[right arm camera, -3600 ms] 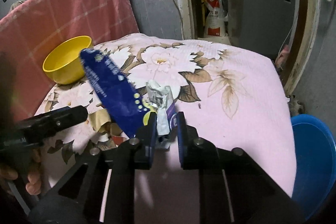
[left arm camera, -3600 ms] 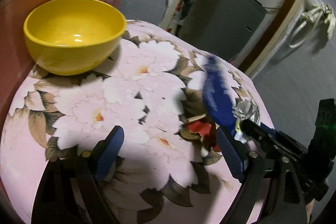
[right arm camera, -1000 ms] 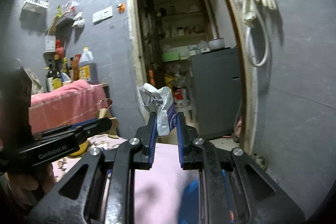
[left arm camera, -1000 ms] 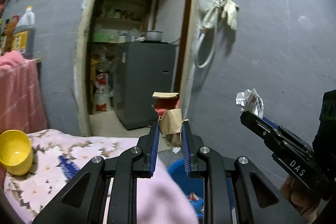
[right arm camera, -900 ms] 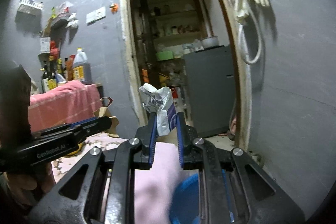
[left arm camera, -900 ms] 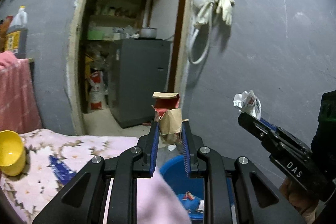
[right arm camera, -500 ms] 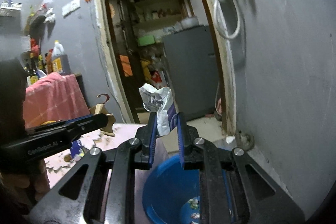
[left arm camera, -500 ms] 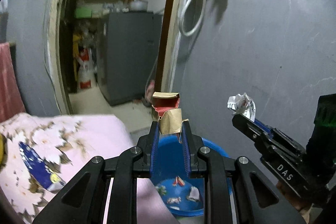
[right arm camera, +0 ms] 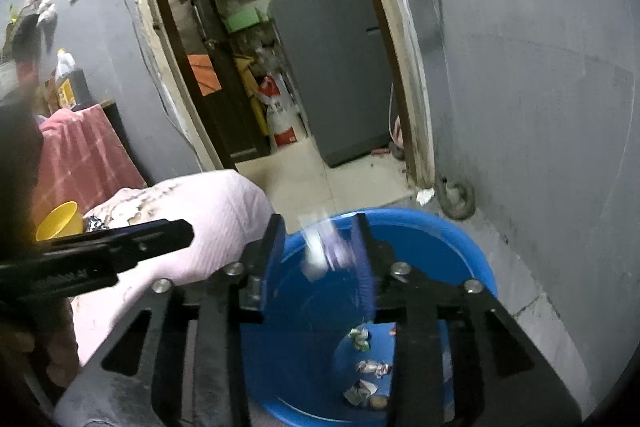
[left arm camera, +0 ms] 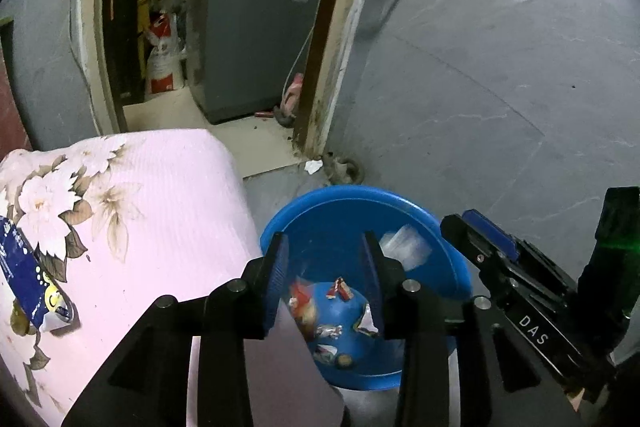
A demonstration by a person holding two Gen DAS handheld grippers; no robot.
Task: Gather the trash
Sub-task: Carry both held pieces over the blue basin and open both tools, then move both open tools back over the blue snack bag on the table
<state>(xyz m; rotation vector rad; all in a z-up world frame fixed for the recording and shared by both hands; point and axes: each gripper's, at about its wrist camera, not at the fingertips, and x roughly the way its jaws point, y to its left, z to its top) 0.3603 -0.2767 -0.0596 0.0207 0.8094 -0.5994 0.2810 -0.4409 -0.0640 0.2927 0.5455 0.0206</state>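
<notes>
A blue basin stands on the floor beside the pink flowered table, with several wrapper scraps in its bottom. My left gripper hangs over it, jaws opening, and the red and brown wrapper drops blurred below them. My right gripper is also over the basin, jaws opening; the white and purple wrapper is a blur between them, loose from the pads. The same white wrapper shows in the left wrist view, just left of the right gripper. A long blue wrapper lies on the table.
A yellow bowl sits at the table's far end by a pink cloth. The left gripper reaches in from the left in the right wrist view. Behind are a doorway, a grey fridge and a grey wall.
Both grippers have tipped down and sunk over the blue basin. Both have opened and let go of their wrappers, which are dropping into it.
</notes>
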